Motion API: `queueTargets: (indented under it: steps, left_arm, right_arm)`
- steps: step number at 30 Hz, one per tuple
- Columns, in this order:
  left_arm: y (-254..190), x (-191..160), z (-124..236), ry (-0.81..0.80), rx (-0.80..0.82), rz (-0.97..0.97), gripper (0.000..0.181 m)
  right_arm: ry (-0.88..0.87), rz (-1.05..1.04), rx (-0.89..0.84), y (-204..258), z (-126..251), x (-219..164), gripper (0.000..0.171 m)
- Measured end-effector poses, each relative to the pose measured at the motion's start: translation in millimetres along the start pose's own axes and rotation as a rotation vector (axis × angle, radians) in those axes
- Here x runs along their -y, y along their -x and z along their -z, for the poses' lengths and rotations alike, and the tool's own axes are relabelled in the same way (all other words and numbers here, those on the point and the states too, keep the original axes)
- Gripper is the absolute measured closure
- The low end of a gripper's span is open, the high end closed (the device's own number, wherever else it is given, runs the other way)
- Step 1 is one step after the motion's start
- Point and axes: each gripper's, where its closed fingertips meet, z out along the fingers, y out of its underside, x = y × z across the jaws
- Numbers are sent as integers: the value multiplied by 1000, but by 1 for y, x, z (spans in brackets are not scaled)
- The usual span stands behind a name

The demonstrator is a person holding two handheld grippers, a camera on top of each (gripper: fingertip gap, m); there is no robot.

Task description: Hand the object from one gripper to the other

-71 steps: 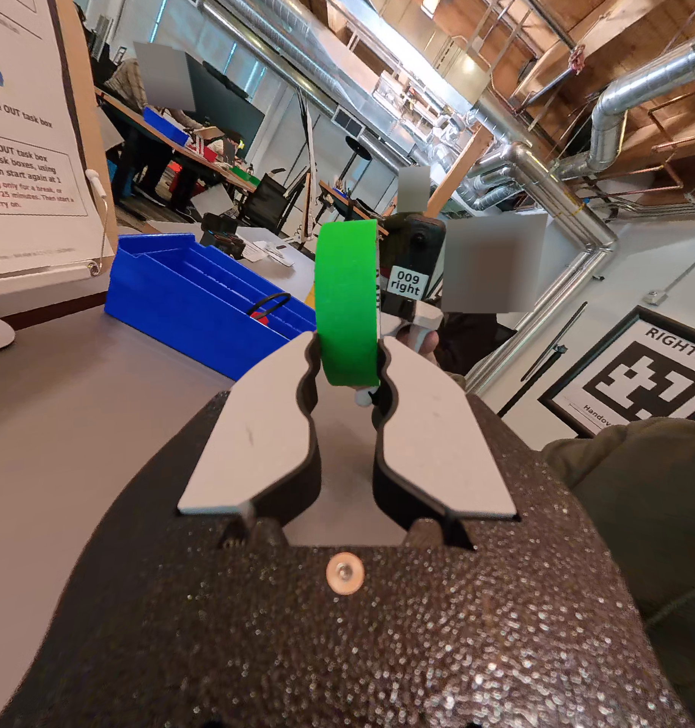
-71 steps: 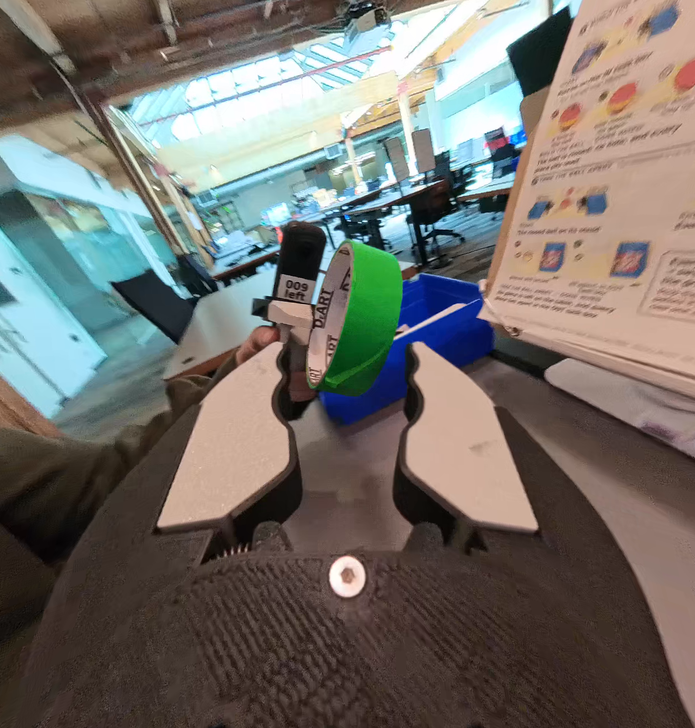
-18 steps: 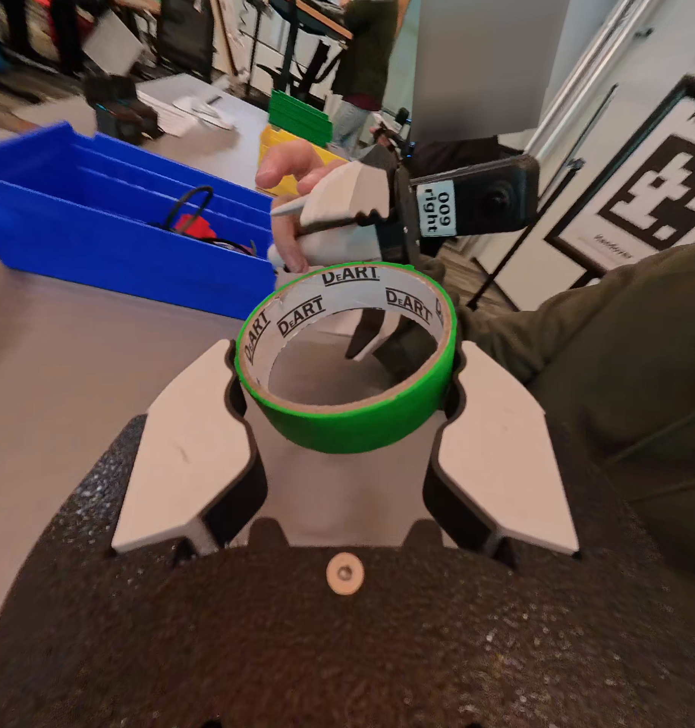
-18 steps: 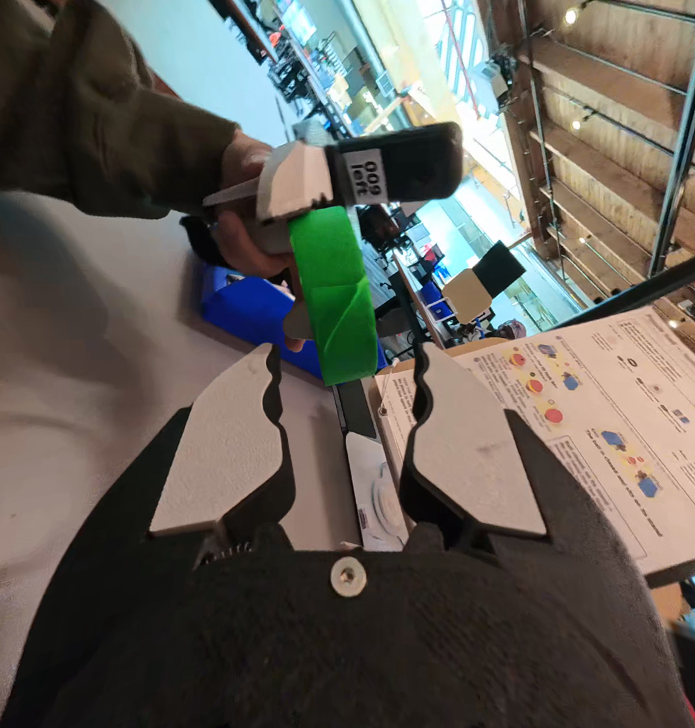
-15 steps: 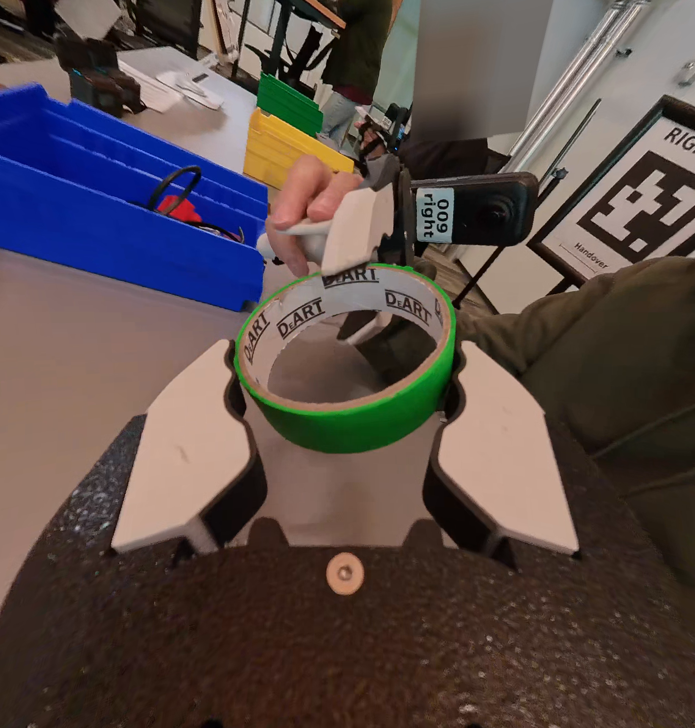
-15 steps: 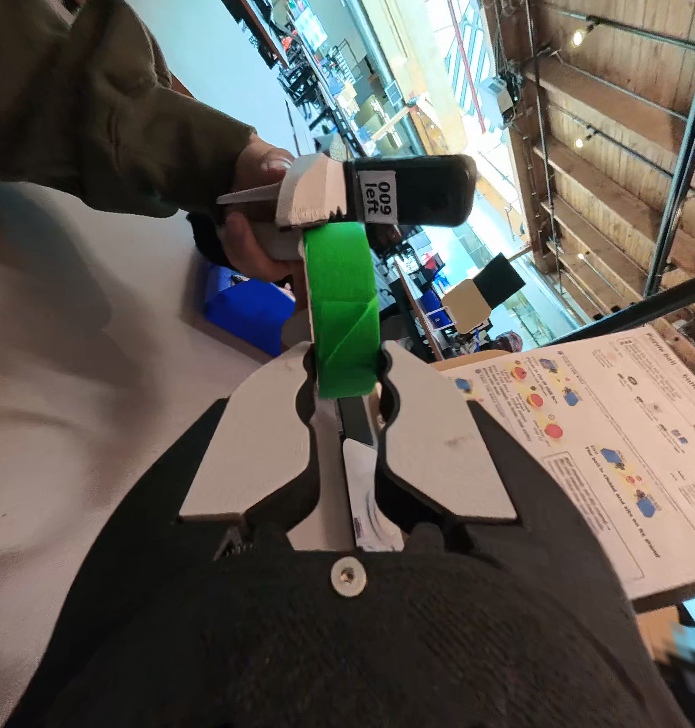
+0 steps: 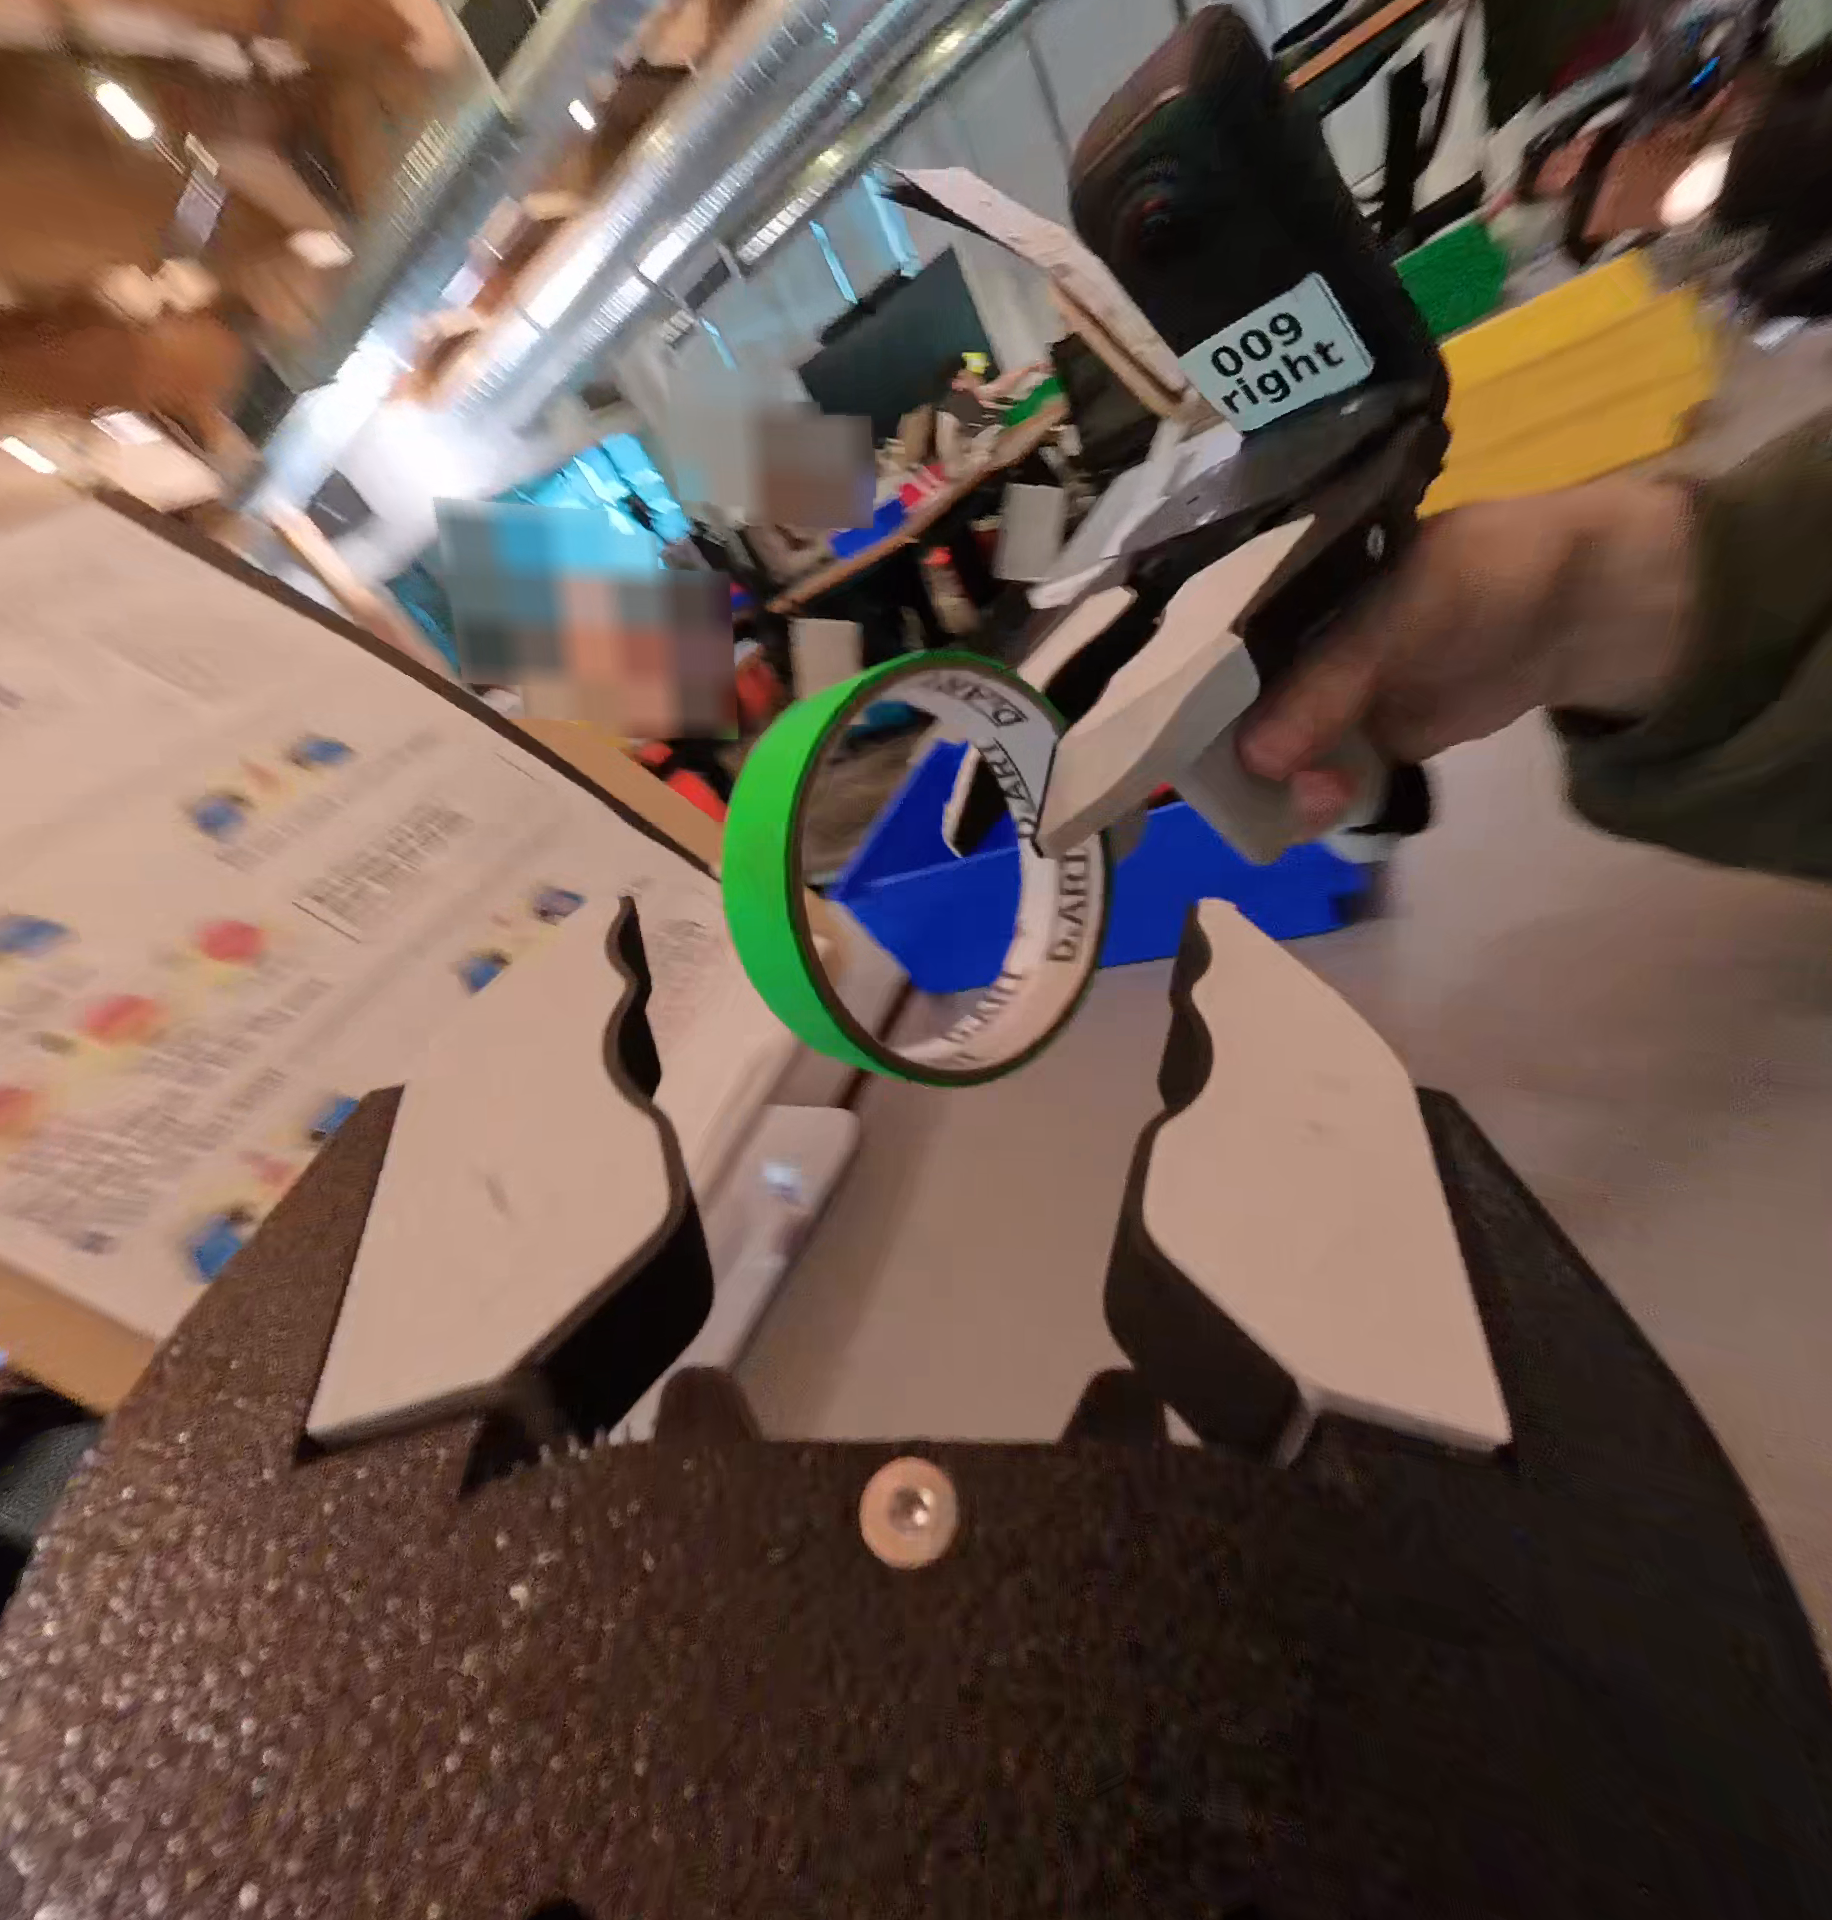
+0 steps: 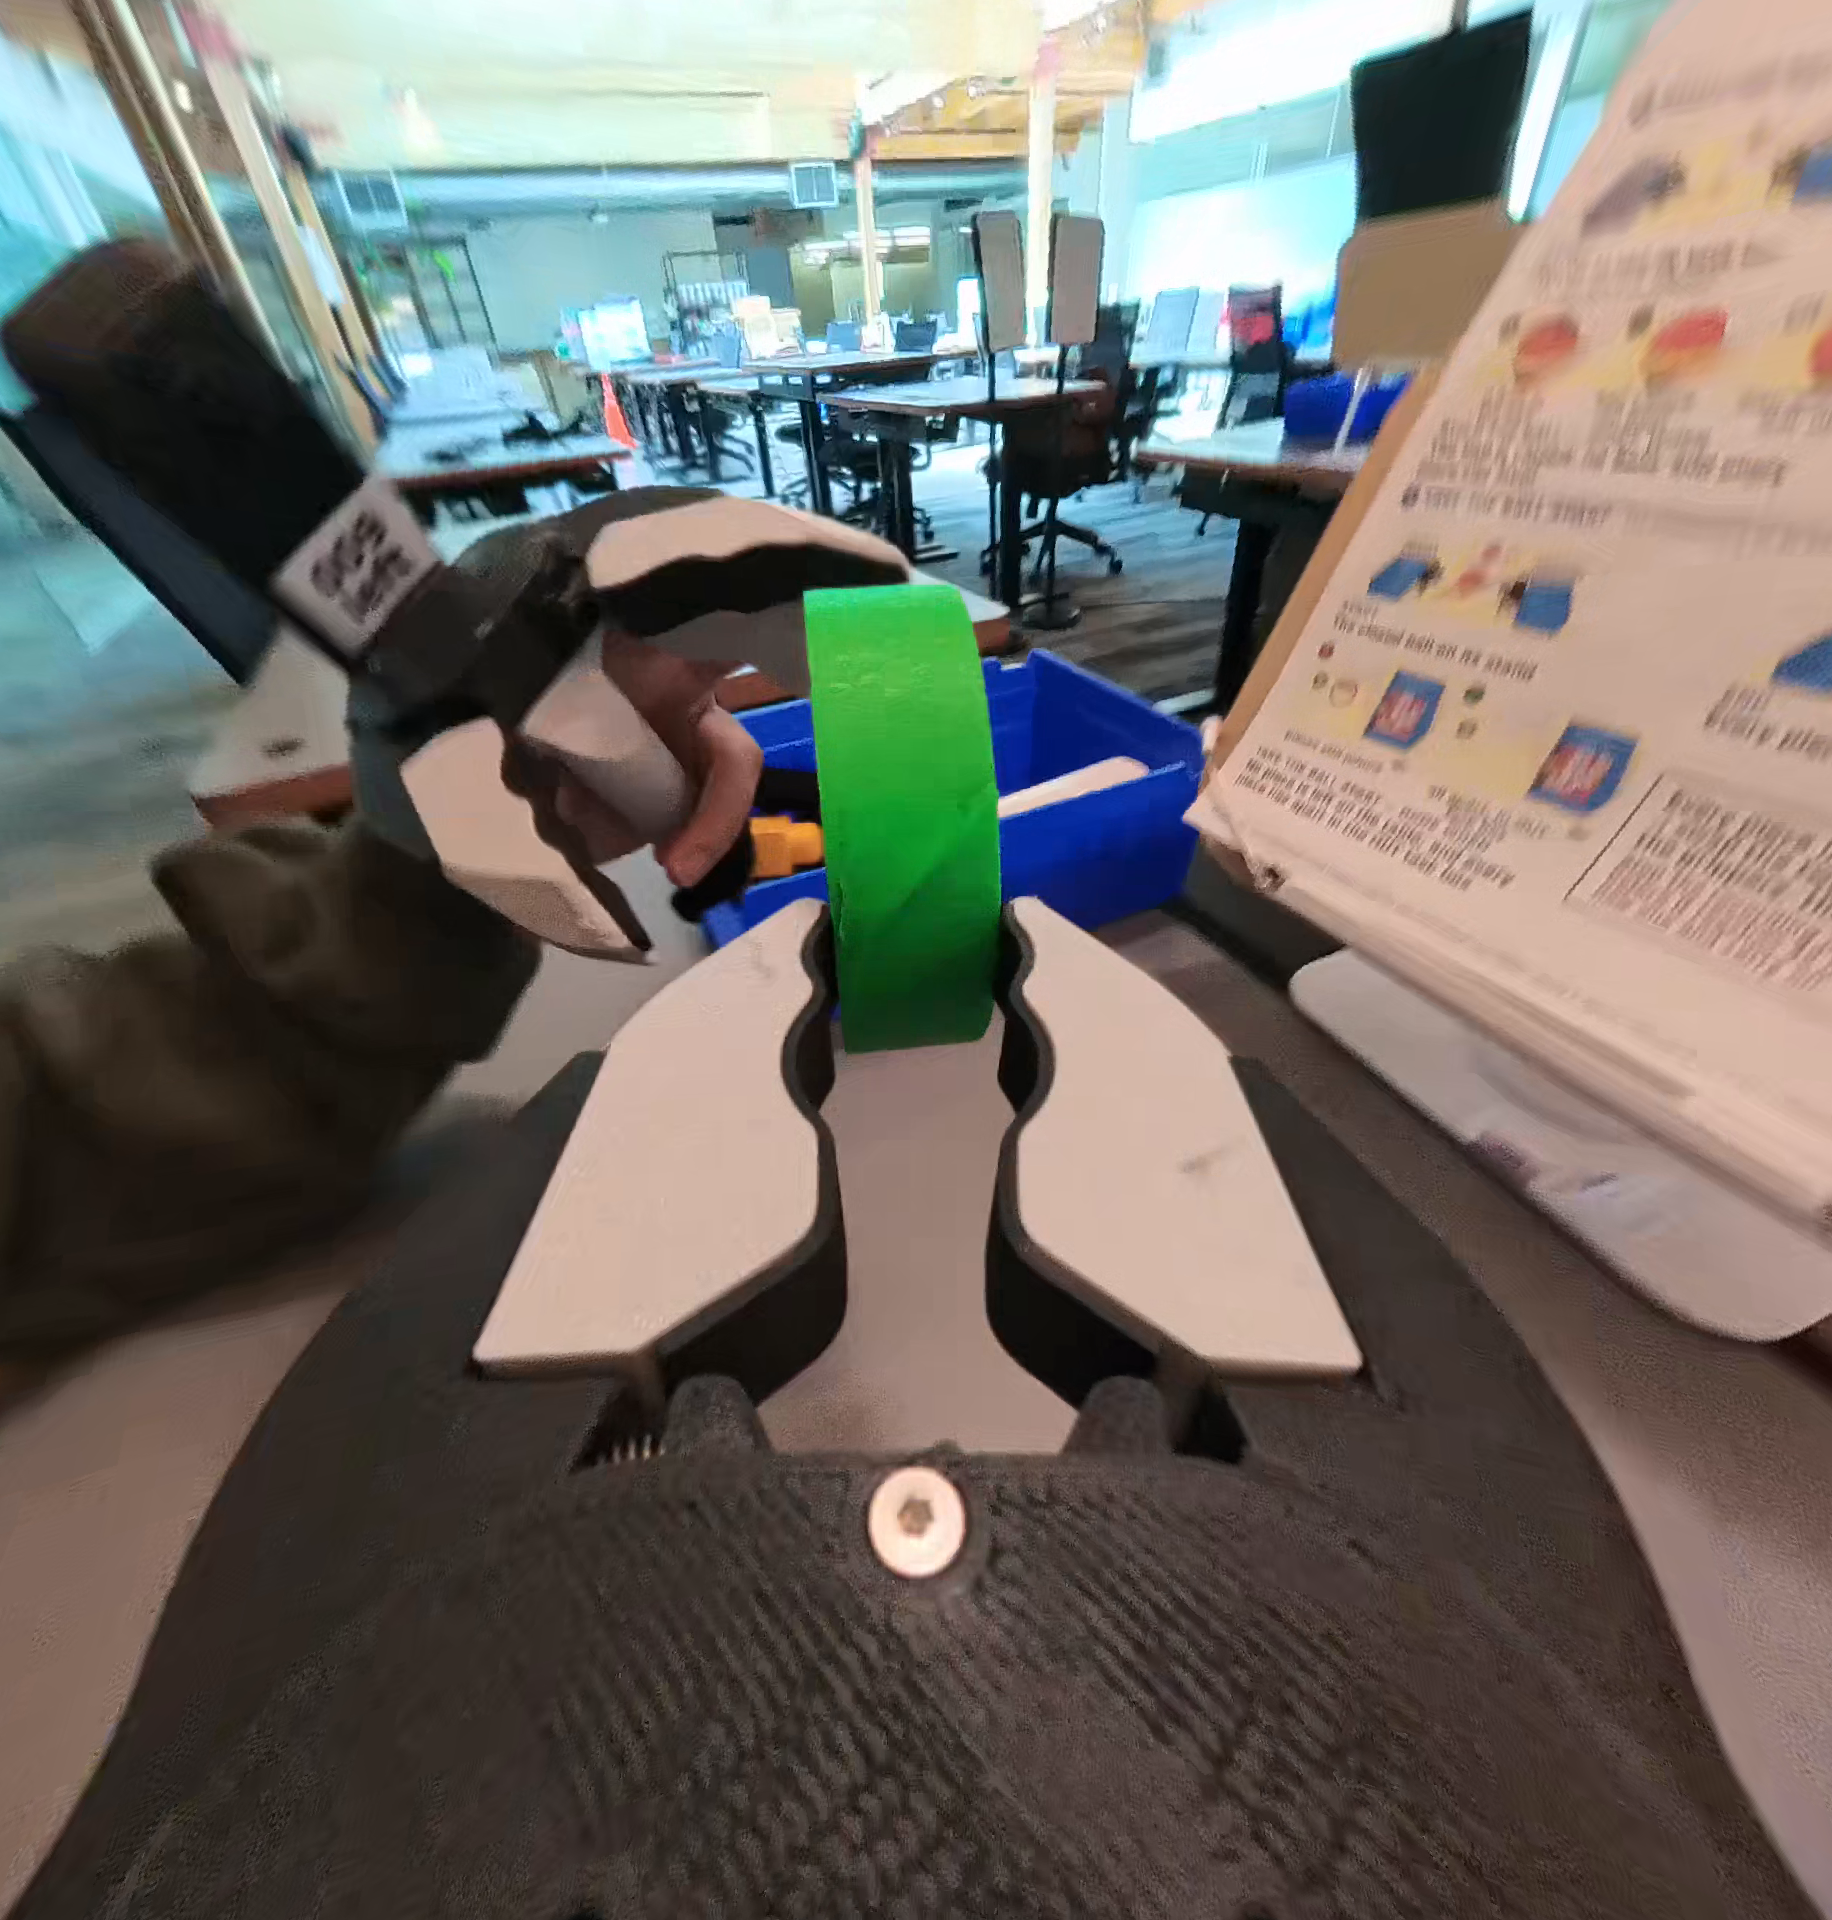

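Right tool (image 8: 914, 966): fingers are being pressed onto both flat faces of the green tape roll (image 8: 907, 810), the roll being held edge-on and upright between the tips, off the counter (image 8: 1514, 1455). In the left wrist view the same right tool (image 7: 1057, 810) is being seen clamped across the wall of the green tape roll (image 7: 761, 894), one fingertip inside the ring, the other hidden behind it; the roll is being held in the air.

Left tool (image 7: 907, 997): jaws are being held wide apart, nothing being gripped; the roll is hanging just ahead of and between the tips, not being touched by either finger as far as can be told. In the right wrist view the left tool (image 8: 746, 769) is being shown spread open, just beside the roll to its left, one finger reaching over the roll's top; contact cannot be told there.

Beyond the tools, a blue bin (image 8: 1099, 790) is sitting toward the far edge of the counter, and an instruction board (image 8: 1577, 623) is being propped along the counter's right side.

Progress, judged: the handover looks essentially done, with the roll being carried by the right tool alone. Left to do: the left tool being drawn clear.
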Motion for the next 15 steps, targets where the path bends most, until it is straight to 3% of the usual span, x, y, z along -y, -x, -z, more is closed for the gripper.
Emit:
queueTargets:
  steps: [5,15]
  left_arm:
    - [-5,-2,-11,33,164,-449,96]
    - [4,-47,-29,356,246,-566,82]
  right_arm:
    - [51,-200,13,-2,-3,-10,143]
    - [156,-195,-73,-1,-14,-25,143]
